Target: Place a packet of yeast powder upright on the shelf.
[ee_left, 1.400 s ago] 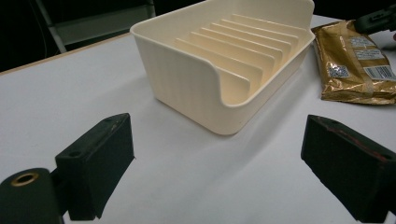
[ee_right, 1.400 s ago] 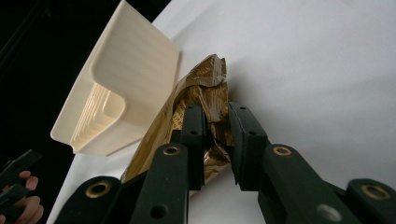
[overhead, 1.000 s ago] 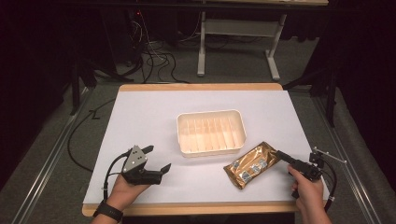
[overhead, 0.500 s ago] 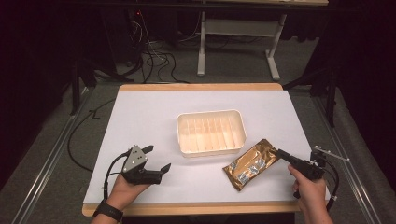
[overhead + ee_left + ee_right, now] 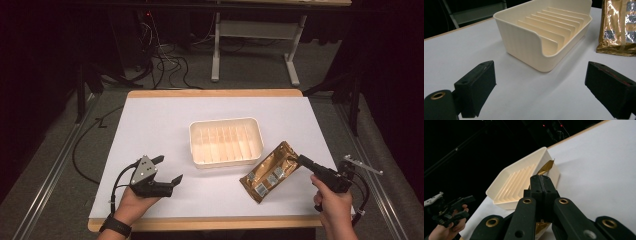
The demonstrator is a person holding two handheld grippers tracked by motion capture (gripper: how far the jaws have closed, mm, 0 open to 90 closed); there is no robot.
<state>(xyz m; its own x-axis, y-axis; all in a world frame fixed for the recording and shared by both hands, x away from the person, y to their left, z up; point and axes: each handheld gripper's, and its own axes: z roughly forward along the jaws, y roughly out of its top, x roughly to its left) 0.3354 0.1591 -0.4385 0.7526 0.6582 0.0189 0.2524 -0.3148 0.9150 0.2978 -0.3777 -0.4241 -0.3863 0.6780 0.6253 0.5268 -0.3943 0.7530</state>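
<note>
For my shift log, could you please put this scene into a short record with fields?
surface: white table top
container: cream ribbed plastic tray, holding nothing, near the centre
item: shiny gold foil packet, lying right of the tray
right hand-held gripper: jaws shut on the packet's edge
left hand-held gripper: jaws open, holding nothing, apart from the tray

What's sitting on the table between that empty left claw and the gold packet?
Mostly bare white table. In the left gripper view, only the cream tray's near corner juts between the left gripper and the gold packet.
</note>
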